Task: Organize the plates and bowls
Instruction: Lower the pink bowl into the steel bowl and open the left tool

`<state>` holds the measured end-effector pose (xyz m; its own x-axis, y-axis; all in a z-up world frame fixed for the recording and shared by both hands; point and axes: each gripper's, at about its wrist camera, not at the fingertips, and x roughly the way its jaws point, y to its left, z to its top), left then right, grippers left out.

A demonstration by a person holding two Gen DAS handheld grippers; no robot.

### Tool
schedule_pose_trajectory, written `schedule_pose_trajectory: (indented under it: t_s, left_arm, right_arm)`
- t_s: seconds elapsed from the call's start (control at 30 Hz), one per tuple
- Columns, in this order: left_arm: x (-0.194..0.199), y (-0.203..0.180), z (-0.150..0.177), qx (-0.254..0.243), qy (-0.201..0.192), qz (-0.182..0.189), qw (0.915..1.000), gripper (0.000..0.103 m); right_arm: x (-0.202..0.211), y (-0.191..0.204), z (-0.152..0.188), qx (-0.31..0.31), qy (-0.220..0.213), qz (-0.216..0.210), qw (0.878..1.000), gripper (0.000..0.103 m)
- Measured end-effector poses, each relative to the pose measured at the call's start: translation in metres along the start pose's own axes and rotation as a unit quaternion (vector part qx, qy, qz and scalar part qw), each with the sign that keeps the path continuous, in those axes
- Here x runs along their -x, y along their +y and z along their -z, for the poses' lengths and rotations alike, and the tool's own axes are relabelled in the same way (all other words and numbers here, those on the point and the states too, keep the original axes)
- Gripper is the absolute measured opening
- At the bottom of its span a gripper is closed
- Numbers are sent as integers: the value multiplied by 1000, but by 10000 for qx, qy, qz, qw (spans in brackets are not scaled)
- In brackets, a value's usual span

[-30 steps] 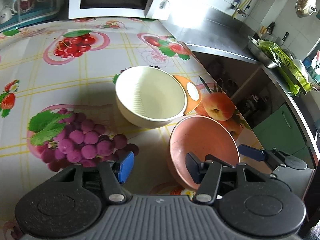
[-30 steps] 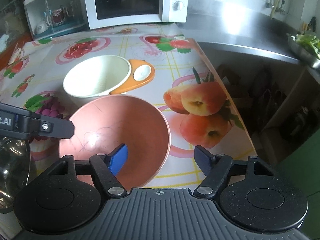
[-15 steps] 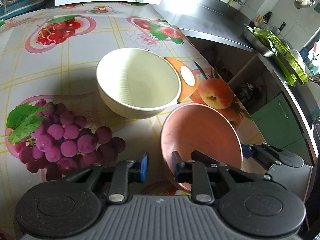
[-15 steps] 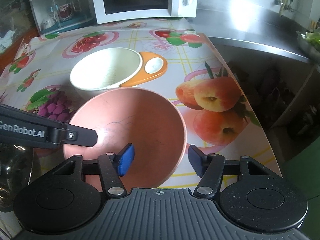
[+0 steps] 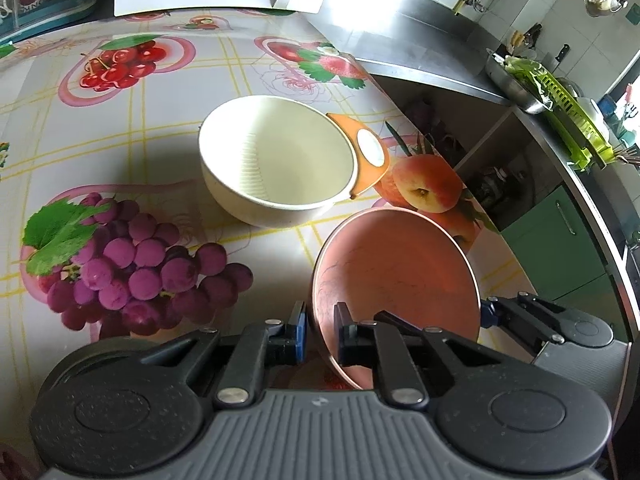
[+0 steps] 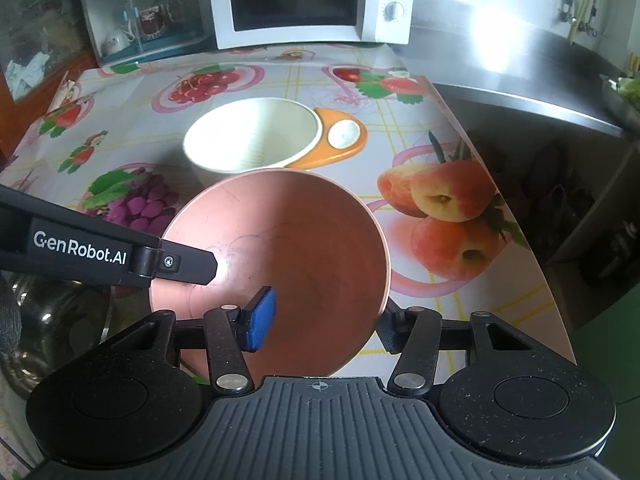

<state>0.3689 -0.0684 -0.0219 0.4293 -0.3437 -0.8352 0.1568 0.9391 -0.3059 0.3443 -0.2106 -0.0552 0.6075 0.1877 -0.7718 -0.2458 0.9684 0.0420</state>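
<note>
Bowl rims explain both grips: the left gripper (image 5: 320, 334) is clamped on the near rim of the pink bowl (image 5: 396, 272), and the right gripper (image 6: 326, 320) pinches its opposite wall, likely to lift it level. It sits just in front of the cream bowl (image 6: 252, 140) on a fruit-print tablecloth (image 5: 120, 160); beyond stands a white microwave (image 6: 304, 0).

Bright daylight, glare on steel counter (image 5: 404, 12); fisheye-bent edges.
</note>
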Motion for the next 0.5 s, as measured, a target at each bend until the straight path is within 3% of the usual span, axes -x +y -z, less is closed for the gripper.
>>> schedule_pose_trajectory:
  t_s: [0.33,0.5]
  left_arm:
    - [56,7,15,45,-348,-52,9994,17]
    - [86,23,27,174,-518,-251,9982,19]
  right_arm:
    - [44,36,-7,216,-345,-330,9986,54]
    - [49,64,-8,474,-412,-554,9965,55]
